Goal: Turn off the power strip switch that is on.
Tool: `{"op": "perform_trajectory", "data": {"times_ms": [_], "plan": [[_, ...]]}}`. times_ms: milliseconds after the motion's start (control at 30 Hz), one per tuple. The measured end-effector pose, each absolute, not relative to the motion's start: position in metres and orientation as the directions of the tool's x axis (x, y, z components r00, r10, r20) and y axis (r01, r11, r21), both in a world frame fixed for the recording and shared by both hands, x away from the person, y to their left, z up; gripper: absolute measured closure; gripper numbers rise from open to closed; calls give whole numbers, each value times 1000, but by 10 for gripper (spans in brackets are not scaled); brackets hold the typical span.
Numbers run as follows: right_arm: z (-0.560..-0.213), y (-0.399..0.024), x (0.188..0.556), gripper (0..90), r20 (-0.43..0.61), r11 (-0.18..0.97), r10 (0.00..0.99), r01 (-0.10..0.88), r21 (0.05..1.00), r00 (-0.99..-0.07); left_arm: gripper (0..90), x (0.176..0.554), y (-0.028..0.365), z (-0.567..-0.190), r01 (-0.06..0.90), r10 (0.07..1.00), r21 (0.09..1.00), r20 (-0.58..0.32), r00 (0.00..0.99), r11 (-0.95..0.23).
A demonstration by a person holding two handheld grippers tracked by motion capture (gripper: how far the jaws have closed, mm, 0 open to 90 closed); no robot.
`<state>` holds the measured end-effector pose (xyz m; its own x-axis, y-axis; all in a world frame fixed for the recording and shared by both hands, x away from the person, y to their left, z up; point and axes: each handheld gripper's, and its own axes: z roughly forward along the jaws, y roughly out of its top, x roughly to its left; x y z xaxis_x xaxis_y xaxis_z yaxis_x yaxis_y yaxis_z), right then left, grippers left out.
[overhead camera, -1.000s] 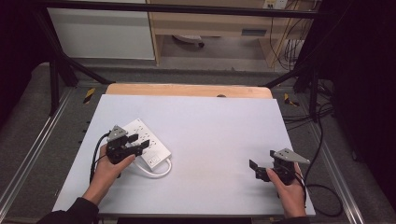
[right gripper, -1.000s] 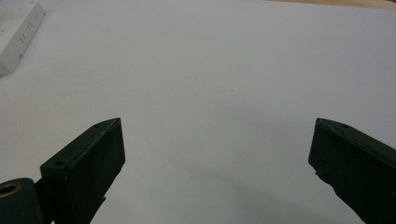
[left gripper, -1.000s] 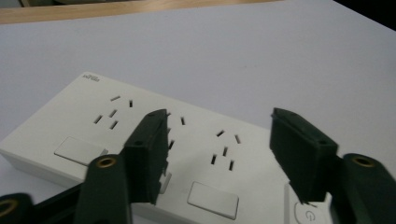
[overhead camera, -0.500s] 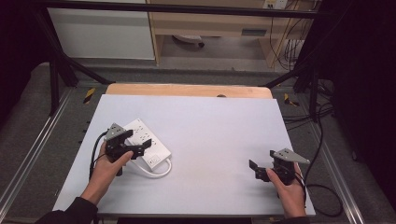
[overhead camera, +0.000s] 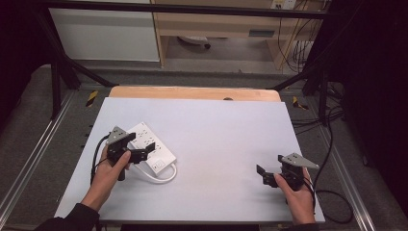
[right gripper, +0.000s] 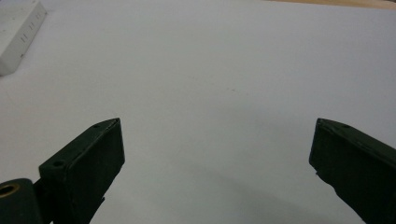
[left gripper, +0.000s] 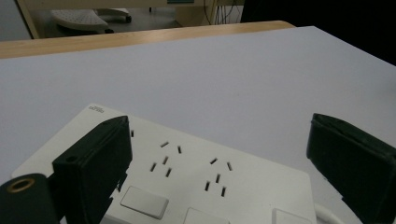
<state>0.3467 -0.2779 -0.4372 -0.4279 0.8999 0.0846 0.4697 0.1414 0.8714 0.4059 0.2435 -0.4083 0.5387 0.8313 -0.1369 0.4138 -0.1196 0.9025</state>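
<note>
A small grey brand mark is printed at the far corner of the white power strip in the left gripper view, but it is too small and blurred to read, perhaps a short word in capitals.

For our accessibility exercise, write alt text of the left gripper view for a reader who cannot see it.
A white power strip lies on a pale grey table, seen between the two black jaws of the open left gripper, which stand wide apart and do not press on it. A light wooden edge runs along the table's far side.
</note>
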Motion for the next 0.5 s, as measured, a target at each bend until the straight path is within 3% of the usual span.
{"op": "perform_trajectory", "data": {"times_ms": [500], "plan": [[-437,-278,347,37,86,142,900,472,870,-428,63,402,249,-400,401,834,910,-142,534,-102]]}}
